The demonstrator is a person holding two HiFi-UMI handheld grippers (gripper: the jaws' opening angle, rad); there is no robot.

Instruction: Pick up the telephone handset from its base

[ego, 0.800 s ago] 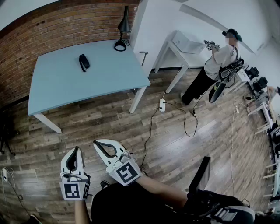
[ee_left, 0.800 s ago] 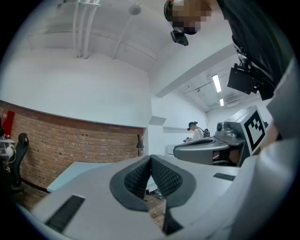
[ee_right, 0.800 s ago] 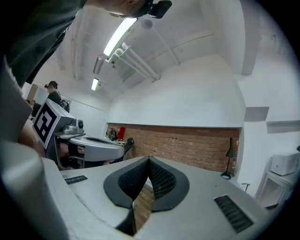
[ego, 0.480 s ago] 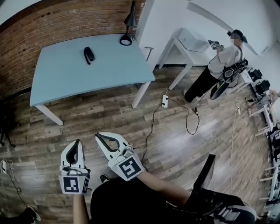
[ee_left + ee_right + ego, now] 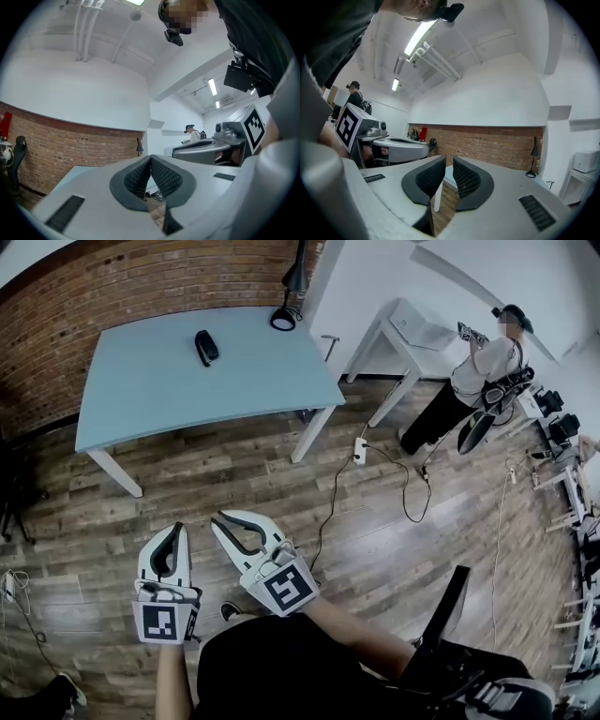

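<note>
telephone: on table, long axis near-to-far | left gripper: jaws together, empty | right gripper: narrow gap, empty

White-shelled left claw and right claw, black pads (marker cubes behind); black top.

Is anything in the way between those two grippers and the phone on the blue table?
Nothing visible: only wooden floor and table top lie between the left gripper, the right gripper and the telephone.
</note>
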